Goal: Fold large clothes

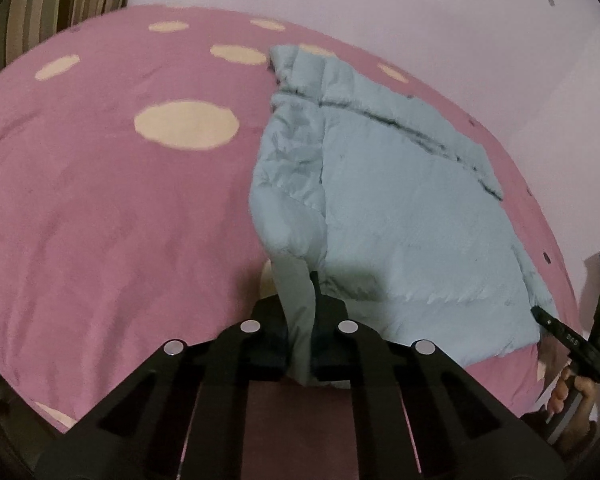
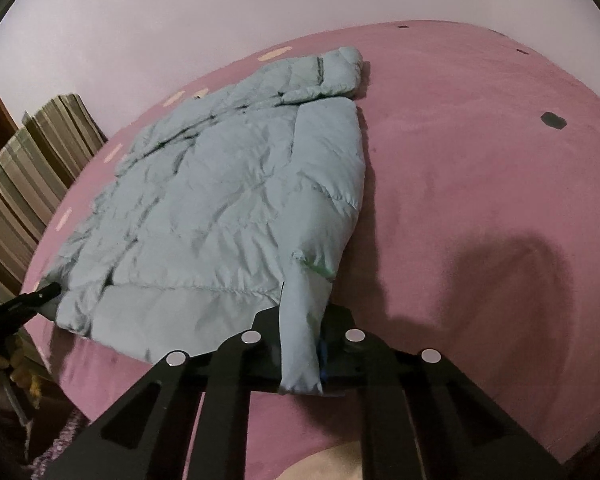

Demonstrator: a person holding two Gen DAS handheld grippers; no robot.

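A light blue puffer jacket [image 1: 400, 216] lies flat on a pink bed cover [image 1: 100, 208], hood at the far end. My left gripper [image 1: 300, 340] is shut on the jacket's near left cuff, which hangs between the jaws. In the right wrist view the jacket [image 2: 220, 208] spreads to the left, and my right gripper [image 2: 302, 356] is shut on its near right cuff. The right gripper also shows in the left wrist view [image 1: 568, 340] at the jacket's right hem corner. The left gripper shows at the left edge of the right wrist view [image 2: 40, 294].
The pink cover [image 2: 480, 184] has cream oval spots [image 1: 186, 124] and small dark marks [image 2: 553, 120]. A pale wall [image 1: 380, 8] runs behind the bed. Striped fabric [image 2: 32, 160] stands at the left side. The bed's near edge is just below both grippers.
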